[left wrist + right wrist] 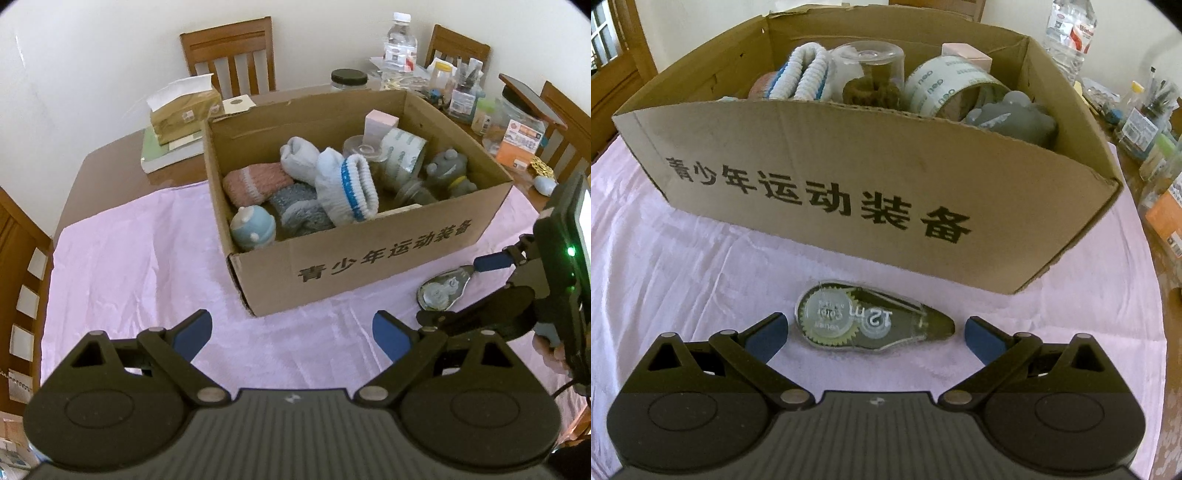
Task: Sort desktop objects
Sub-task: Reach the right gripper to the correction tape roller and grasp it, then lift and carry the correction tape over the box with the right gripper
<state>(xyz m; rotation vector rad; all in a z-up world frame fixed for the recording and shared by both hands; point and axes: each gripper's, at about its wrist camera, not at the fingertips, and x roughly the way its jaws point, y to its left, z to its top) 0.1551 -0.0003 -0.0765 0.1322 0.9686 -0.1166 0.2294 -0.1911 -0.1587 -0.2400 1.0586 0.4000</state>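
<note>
On pink cloth (683, 266) beside nearly full box (849, 184): correction tape (871, 325) last loose item; right gripper (875, 338) jaws apart straddling it; left gripper (291, 338) apart, empty

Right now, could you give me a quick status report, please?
Both grippers open, empty. Right gripper straddling clear teardrop correction-tape dispenser on pink cloth. Nothing in the way.

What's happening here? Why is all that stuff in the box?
A person is tidying a table with a hand-held gripper in each hand. The cardboard box already holds socks, a tape roll and small toys. The right hand-held gripper is open around a correction tape dispenser lying on the pink cloth before the box, not gripping it yet. The left hand-held gripper is open and empty.
</note>
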